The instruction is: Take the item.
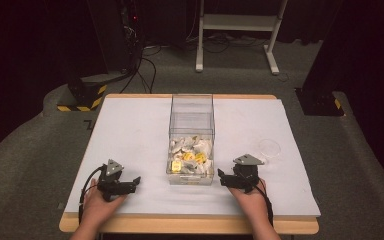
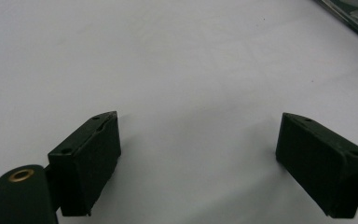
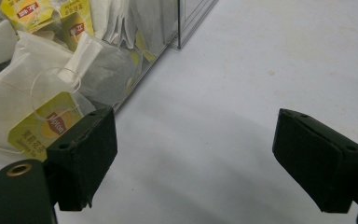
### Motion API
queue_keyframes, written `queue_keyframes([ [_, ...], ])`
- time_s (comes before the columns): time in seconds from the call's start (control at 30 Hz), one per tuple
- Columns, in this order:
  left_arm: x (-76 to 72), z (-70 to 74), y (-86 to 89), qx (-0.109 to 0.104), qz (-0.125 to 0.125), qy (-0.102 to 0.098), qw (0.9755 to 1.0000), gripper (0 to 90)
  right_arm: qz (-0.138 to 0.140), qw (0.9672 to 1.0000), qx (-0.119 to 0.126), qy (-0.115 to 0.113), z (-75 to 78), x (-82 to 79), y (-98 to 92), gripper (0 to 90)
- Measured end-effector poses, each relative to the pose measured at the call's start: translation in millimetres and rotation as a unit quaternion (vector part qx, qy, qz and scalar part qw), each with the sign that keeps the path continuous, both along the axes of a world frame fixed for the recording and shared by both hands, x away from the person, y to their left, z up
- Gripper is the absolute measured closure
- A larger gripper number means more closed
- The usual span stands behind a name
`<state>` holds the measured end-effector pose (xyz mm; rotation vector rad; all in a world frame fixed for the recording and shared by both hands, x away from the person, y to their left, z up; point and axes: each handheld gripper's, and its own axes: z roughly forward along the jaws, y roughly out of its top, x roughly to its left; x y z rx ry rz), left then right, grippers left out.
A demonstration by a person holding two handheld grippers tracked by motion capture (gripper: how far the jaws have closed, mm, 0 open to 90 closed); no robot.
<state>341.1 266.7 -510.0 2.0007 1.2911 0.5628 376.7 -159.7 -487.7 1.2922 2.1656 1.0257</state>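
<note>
A clear plastic box (image 1: pixel 191 135) stands in the middle of the white table, its near half heaped with tea bags (image 1: pixel 191 156), white with yellow tags. My left gripper (image 1: pixel 132 182) rests on the table left of the box, open, with bare white surface between its jaws (image 2: pixel 198 144). My right gripper (image 1: pixel 221 178) lies just right of the box's near corner, open and holding nothing. In the right gripper view (image 3: pixel 193 149) the box wall (image 3: pixel 135 79) and a yellow-tagged tea bag (image 3: pixel 42 126) sit right by the left jaw.
A small clear round dish (image 1: pixel 270 148) lies on the table to the right, beyond my right gripper. A white sheet (image 1: pixel 130 130) covers the wooden tabletop. Behind the table are a white stand (image 1: pixel 235 30) and dark equipment with cables on the floor.
</note>
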Motion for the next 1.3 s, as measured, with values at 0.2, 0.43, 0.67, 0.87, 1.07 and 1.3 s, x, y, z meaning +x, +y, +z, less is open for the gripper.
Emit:
queue_keyframes([
  [0.2, 0.0, 0.0, 0.0, 0.000, 0.000, 0.000, 1.0000, 14.1, 0.007, 0.9999, 0.004, -0.015, 3.8, -2.0, -0.2, 14.0],
  [0.43, 0.0, 0.0, 0.0, 0.000, 0.000, 0.000, 1.0000, 14.1, 0.007, 0.9995, 0.015, -0.027, 9.7, -4.9, -1.9, 14.5],
  [0.67, 0.0, 0.0, 0.0, 0.000, 0.000, 0.000, 1.0000, 14.1, 0.009, 0.9990, 0.023, -0.037, 16.7, -7.4, -2.9, 14.8],
  [0.87, 0.0, 0.0, 0.0, 0.000, 0.000, 0.000, 1.0000, 14.1, 0.011, 0.9986, 0.034, -0.038, 25.6, -9.4, -2.8, 15.4],
  [1.07, 0.0, 0.0, 0.0, 0.000, 0.000, 0.000, 1.0000, 14.1, 0.013, 0.9981, 0.033, -0.051, 32.0, -10.8, -3.1, 15.7],
  [1.3, 0.0, 0.0, 0.0, 0.000, 0.000, 0.000, 1.0000, 14.1, 0.018, 0.9975, 0.029, -0.062, 41.1, -10.8, -1.4, 16.3],
])
